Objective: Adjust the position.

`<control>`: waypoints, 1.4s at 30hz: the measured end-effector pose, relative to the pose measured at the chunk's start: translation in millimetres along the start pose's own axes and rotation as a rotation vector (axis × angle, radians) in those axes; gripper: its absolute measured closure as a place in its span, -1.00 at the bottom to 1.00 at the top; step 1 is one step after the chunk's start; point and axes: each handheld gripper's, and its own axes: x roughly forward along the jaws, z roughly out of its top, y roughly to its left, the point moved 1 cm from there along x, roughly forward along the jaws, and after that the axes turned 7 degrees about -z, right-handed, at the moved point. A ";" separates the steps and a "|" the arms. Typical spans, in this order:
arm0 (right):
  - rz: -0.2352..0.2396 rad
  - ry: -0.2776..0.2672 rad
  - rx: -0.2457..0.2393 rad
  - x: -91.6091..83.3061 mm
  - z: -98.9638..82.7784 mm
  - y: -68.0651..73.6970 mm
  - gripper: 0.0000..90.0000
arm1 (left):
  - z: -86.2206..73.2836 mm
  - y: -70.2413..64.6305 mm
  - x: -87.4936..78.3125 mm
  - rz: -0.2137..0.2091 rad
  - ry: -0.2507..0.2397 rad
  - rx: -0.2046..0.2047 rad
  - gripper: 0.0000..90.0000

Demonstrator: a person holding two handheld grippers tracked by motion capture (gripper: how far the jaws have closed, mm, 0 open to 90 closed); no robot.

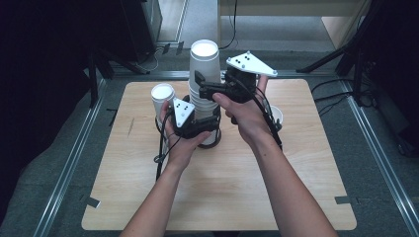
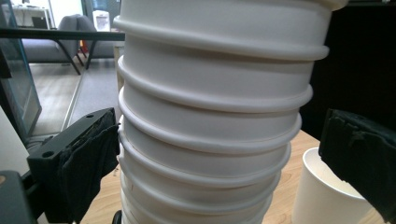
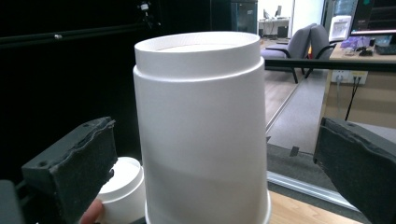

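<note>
We have a tall stack of upside-down white paper cups (image 1: 203, 86) standing near the middle of the light wooden desk (image 1: 217, 197), and the work in hand looks like pulling cups off it one at a time. The left gripper (image 1: 197, 126) sits low on the stack, its jaws spread to either side of the ribbed cup rims, the left pad close against them and the right pad clear, so it is not clamping yet. The right gripper (image 1: 210, 89) is higher up, level with the topmost white cup (image 3: 203, 130); its jaws stand wide open on both sides of that cup with visible gaps, holding nothing.

As for progress, we count two single cups already apart from the stack: one inverted white cup (image 1: 162, 96) just beside our left hand, and one upright white cup (image 1: 276, 116) on the desk behind our right forearm. We judge the task is early to midway, since many nested rims remain in the stack. What seems left for this cycle is to steady the base, close on the top cup, lift it free and set it aside.
</note>
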 end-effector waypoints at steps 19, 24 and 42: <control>0.015 0.045 0.021 27.1 -5.0 2.1 -1.00 | -1.1 -0.6 5.3 0.022 -0.013 -0.007 -1.00; 0.035 0.042 0.023 33.5 -6.0 -0.4 -0.94 | -1.5 0.3 5.9 0.022 -0.014 -0.004 -1.00; 0.037 -0.012 0.007 32.3 -7.5 3.6 -0.62 | -4.0 3.1 3.7 0.018 -0.036 0.003 -0.88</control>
